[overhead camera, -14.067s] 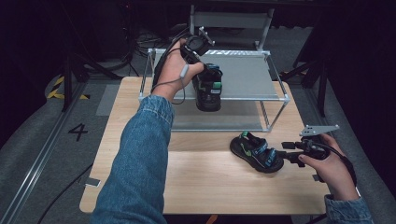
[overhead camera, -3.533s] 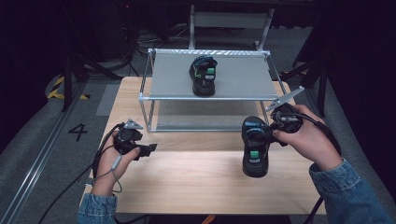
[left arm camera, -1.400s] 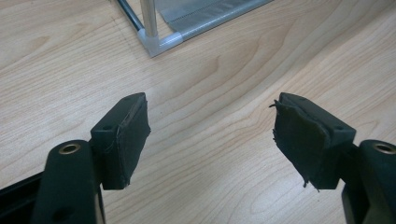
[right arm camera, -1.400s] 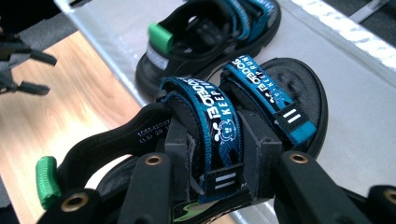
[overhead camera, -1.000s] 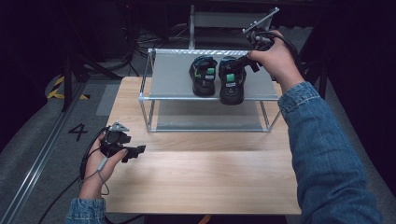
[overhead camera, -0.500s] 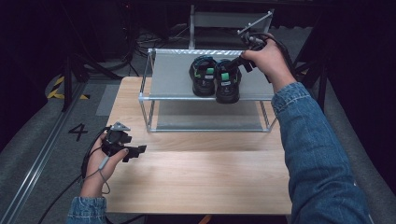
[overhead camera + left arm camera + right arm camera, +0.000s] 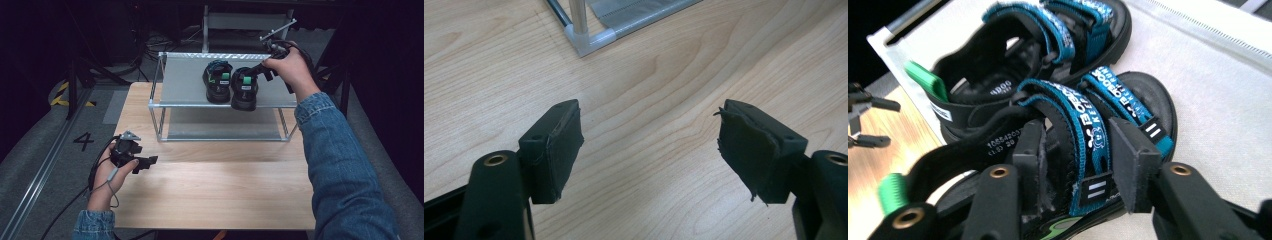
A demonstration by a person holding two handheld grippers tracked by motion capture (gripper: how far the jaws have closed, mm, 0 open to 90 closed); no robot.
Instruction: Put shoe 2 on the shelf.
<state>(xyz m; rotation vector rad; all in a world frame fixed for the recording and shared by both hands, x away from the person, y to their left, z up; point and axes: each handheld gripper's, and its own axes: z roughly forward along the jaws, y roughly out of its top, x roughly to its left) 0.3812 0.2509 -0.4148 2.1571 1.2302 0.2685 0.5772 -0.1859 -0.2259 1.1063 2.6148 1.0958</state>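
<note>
High cam looks down on table point(image 7: 210, 200); gripper cams close-up.

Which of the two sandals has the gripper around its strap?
The right-hand sandal on the shelf; the right gripper straddles its blue strap, while the left sandal sits untouched.

Right hand-held gripper point(image 7: 261, 70) raised forward, jaws just opening; left hand-held gripper point(image 7: 145, 162) low, agape.

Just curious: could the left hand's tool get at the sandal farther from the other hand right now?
Probably yes: the left gripper is empty, jaws open, and the left sandal sits uncovered on the rack's open top.
</note>
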